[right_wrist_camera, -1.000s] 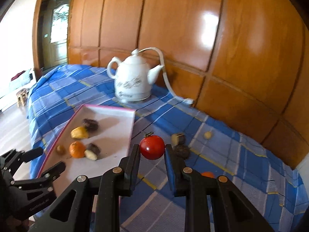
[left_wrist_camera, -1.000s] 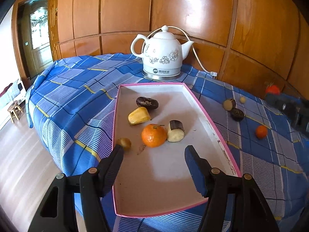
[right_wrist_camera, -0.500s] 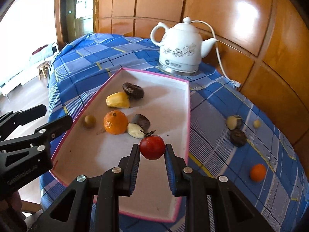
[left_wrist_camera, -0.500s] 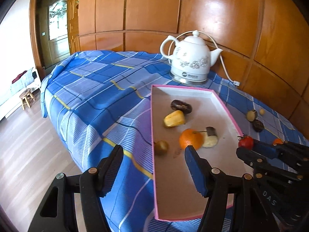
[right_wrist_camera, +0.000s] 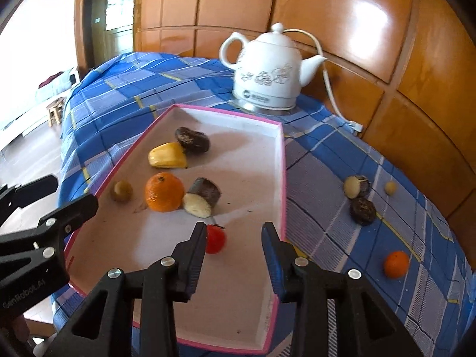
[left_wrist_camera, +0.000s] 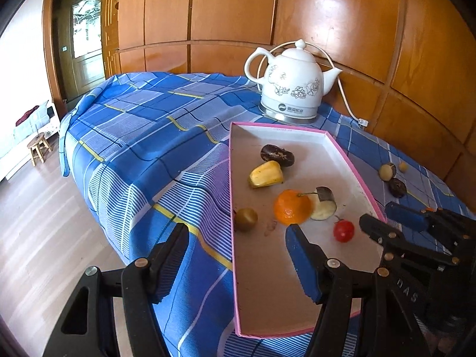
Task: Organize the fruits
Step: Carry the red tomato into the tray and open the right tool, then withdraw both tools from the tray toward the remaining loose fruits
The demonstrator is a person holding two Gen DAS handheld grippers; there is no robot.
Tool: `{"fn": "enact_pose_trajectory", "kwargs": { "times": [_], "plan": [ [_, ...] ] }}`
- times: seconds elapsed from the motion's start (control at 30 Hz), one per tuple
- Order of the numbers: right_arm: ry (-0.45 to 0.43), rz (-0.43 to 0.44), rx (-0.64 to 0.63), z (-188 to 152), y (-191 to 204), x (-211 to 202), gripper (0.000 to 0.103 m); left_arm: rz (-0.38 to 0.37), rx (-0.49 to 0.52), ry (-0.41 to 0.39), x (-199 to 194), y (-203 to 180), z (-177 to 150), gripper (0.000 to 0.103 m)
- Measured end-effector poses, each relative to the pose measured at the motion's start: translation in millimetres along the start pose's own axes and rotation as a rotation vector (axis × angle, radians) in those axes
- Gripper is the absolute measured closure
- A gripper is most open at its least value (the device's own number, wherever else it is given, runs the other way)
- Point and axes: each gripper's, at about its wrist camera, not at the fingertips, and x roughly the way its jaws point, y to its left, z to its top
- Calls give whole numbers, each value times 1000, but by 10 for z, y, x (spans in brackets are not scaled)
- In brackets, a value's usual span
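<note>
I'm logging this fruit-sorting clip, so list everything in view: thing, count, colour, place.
tray: 1, pink-rimmed, on the bedspread.
tomato: 1, red, in tray, near end.
orange in tray: 1, orange, mid-tray.
cut dark fruit: 1, dark skin, pale flesh, beside that orange.
yellow fruit: 1, in tray.
dark fruit: 1, in tray, far end.
small olive fruit: 1, at tray's left rim.
loose fruits: 4 on the bedspread: two dark, one pale, one orange.
kettle: 1, white, behind tray.
bedspread: blue plaid.
left hand-held gripper: open, empty.
right hand-held gripper: jaws opening, tomato between them.
</note>
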Motion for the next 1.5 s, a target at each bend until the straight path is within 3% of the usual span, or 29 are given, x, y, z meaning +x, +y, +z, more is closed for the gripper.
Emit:
{"fn": "enact_pose_trajectory", "kwargs": {
  "times": [0.4, 1.5],
  "plan": [
    [-28, -55, 83, -10, -249, -110, 65, -32, 38, 0, -60, -140, -38, 35],
    [-69, -62, 124, -23, -443, -306, 65, -51, 102, -9, -142, -357, -48, 34]
  ]
}}
